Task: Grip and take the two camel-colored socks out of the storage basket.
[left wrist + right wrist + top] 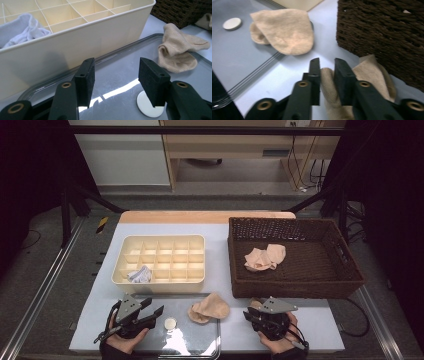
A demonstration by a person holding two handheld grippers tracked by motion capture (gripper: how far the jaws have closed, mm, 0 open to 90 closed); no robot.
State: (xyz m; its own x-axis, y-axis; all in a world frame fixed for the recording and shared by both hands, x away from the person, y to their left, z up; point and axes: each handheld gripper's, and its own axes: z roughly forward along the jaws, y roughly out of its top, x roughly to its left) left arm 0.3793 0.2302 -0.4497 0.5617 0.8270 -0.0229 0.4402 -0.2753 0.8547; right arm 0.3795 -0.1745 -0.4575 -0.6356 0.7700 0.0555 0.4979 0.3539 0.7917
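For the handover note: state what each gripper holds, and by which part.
Right gripper pinches a beige sock by a bunched fold beside the basket. Left gripper is open, holding nothing.

The beige sock [362,75] in the right gripper [327,75] is mostly hidden behind its fingers [344,75] (edge-cropped below).
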